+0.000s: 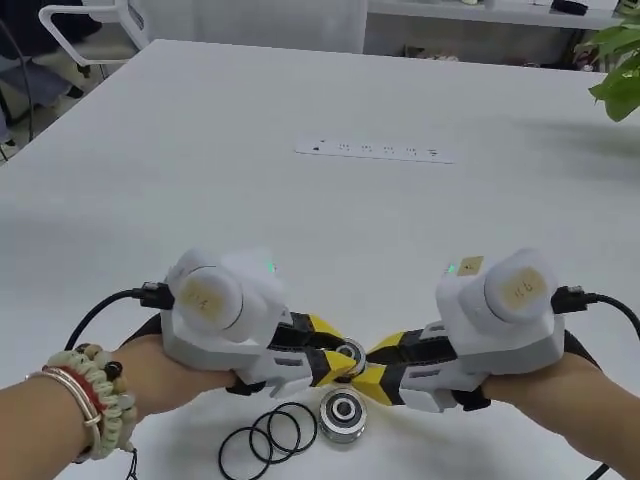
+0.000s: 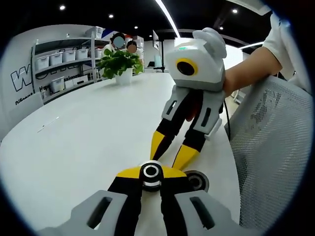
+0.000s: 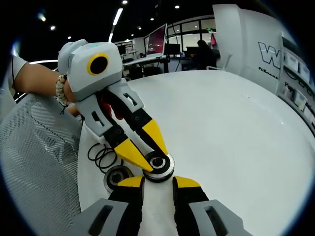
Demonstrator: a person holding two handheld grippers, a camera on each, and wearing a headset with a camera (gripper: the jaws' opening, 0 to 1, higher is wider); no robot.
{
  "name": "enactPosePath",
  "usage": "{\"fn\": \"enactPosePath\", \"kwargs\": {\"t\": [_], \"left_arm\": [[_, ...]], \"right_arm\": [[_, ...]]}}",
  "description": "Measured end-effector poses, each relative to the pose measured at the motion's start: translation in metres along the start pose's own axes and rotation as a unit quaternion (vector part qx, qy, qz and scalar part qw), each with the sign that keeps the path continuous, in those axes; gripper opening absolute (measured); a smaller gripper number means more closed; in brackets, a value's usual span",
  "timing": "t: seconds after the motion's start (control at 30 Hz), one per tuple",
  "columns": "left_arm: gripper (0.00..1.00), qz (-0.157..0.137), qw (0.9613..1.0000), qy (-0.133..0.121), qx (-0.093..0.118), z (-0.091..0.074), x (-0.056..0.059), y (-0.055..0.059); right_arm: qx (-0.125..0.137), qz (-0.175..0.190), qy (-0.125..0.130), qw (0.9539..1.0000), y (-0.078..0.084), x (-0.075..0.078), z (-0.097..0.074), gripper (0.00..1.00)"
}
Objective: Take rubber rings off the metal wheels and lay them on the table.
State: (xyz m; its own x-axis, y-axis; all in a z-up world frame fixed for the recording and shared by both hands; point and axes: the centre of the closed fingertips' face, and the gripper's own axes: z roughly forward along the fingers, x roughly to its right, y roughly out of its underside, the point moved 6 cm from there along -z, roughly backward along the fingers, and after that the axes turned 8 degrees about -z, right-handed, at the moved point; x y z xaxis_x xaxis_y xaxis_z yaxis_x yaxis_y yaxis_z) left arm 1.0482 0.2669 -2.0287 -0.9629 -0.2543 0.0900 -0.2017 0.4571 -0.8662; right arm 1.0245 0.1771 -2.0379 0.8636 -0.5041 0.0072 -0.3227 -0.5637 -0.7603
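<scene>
My left gripper (image 1: 338, 350) is shut on a small metal wheel (image 1: 350, 355) held just above the table, and a black rubber ring (image 3: 166, 173) sits around the wheel's rim. In the left gripper view the wheel (image 2: 151, 173) sits between my own yellow tips. My right gripper (image 1: 368, 366) faces it tip to tip. Its jaws stand apart, and the yellow fingertips (image 3: 133, 182) reach the lower edge of the wheel (image 3: 160, 166). A second metal wheel (image 1: 343, 412) lies on the table below the tips. Three loose black rubber rings (image 1: 265, 438) lie beside it.
A white power strip (image 1: 372, 151) lies across the middle of the white table (image 1: 300, 220). A green plant (image 1: 618, 60) stands at the far right edge. A mesh chair back (image 2: 273, 147) is close behind the hands at the near edge.
</scene>
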Motion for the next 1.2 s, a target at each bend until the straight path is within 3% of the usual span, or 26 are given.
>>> {"fn": "enactPosePath", "kwargs": {"t": [0.2,0.47,0.53,0.6,0.63,0.8,0.87,0.93,0.97,1.07,1.1,1.13,1.2], "left_arm": [[0.08,0.003,1.0,0.0,0.002,0.0,0.0,0.0],[0.08,0.004,1.0,-0.001,0.004,0.0,0.0,0.001],[0.08,0.003,1.0,-0.002,0.004,0.0,0.0,0.001],[0.08,0.002,1.0,-0.005,0.004,0.0,-0.001,0.001],[0.08,0.0,1.0,-0.004,0.005,0.0,-0.001,0.001],[0.08,-0.002,1.0,-0.004,0.005,-0.001,-0.002,0.001],[0.08,-0.002,1.0,-0.004,0.005,-0.001,-0.002,0.001],[0.08,-0.003,1.0,-0.004,0.005,-0.001,-0.002,0.001],[0.08,-0.003,1.0,-0.004,0.005,-0.001,-0.002,0.001],[0.08,-0.001,1.0,-0.003,0.005,-0.001,-0.001,0.001],[0.08,-0.001,1.0,-0.003,0.005,-0.001,-0.001,0.001],[0.08,0.0,1.0,-0.003,0.005,-0.001,-0.001,0.001],[0.08,0.0,1.0,-0.003,0.005,0.0,-0.001,0.001]], "right_arm": [[0.002,0.015,0.003,0.9999,0.001,0.001,0.002,0.24],[0.002,0.037,-0.004,0.9993,0.001,0.001,0.004,0.18],[0.002,0.027,-0.006,0.9996,0.002,0.002,0.002,0.15],[-0.018,-0.004,-0.007,0.9998,0.007,0.004,0.0,0.0],[-0.001,-0.009,0.004,1.0,0.004,0.005,0.001,0.0],[-0.016,-0.009,0.008,0.9998,0.003,0.004,0.003,0.0],[-0.016,0.008,0.009,0.9998,0.003,0.006,0.003,0.0],[-0.013,0.058,0.009,0.9982,0.004,0.006,0.002,0.0],[-0.012,0.066,0.009,0.9977,0.004,0.006,0.002,0.0],[-0.015,0.104,0.01,0.9944,0.006,0.009,0.002,0.0],[-0.026,0.131,0.01,0.991,0.006,0.01,0.001,0.0],[-0.024,0.114,0.011,0.9931,0.004,0.011,0.002,0.0],[-0.032,0.121,0.017,0.992,0.003,0.01,0.002,0.0]]}}
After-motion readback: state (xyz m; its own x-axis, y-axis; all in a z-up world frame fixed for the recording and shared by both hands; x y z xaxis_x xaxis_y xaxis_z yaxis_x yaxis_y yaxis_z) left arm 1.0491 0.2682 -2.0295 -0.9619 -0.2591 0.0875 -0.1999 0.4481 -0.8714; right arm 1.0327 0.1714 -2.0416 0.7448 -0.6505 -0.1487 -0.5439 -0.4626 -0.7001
